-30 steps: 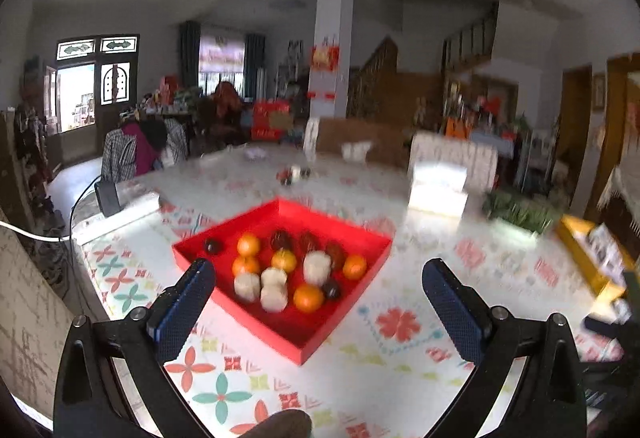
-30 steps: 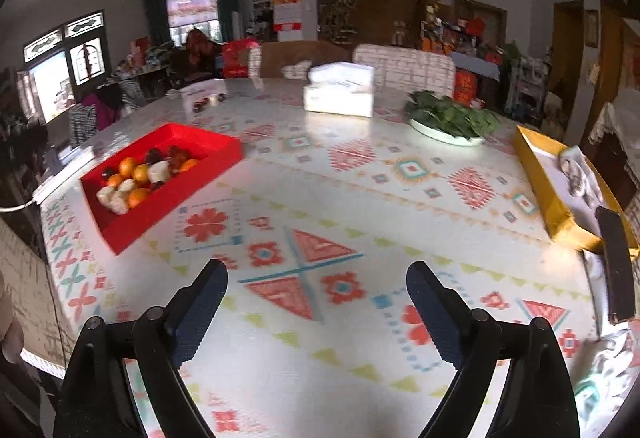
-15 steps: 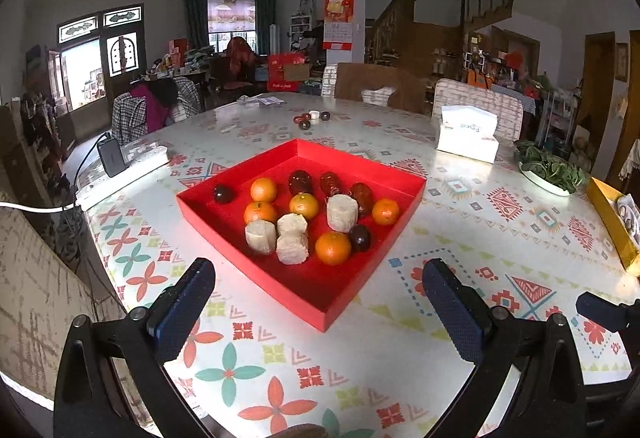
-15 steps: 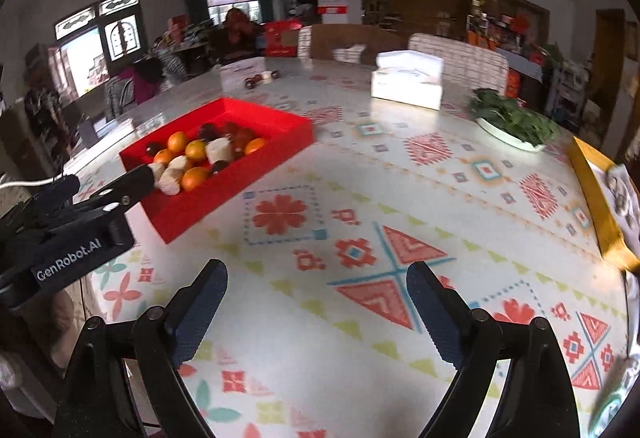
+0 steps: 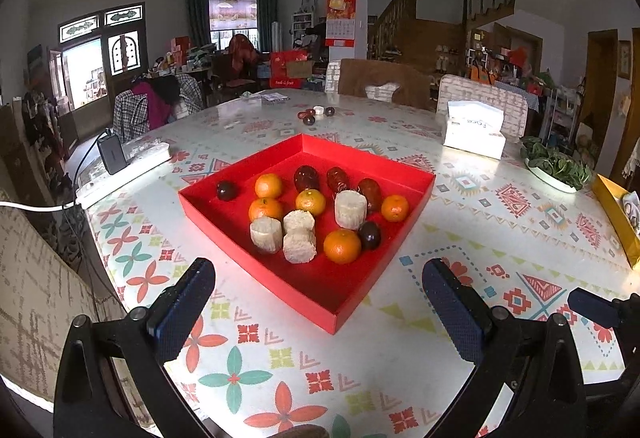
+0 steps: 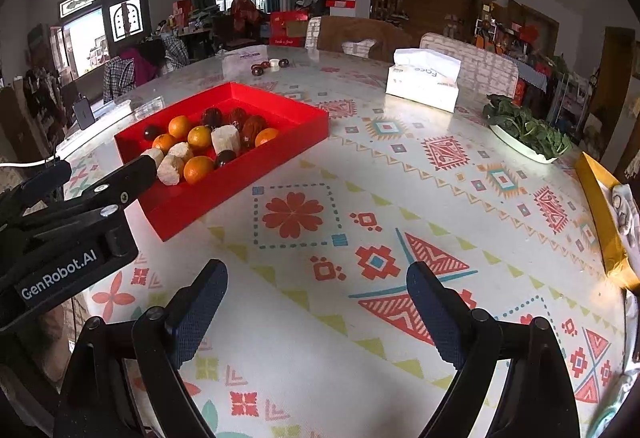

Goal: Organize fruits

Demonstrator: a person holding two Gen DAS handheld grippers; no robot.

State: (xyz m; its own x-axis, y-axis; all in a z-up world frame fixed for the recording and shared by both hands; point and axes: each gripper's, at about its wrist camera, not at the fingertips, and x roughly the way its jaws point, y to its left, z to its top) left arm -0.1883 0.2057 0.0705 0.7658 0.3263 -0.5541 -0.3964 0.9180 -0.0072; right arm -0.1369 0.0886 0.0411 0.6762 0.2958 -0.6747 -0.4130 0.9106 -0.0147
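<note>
Approach step, it seems: left gripper (image 5: 318, 298) spread wide and empty before the red tray (image 5: 416, 206) of fruit; right gripper (image 6: 316, 302) likewise spread over bare worktop (image 6: 400, 198). Next: pick one orange (image 5: 342, 246).

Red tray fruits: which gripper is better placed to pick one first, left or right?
Probably left. The left gripper faces the red tray head-on, open. The right gripper points at bare tablecloth, tray off to its left.
</note>
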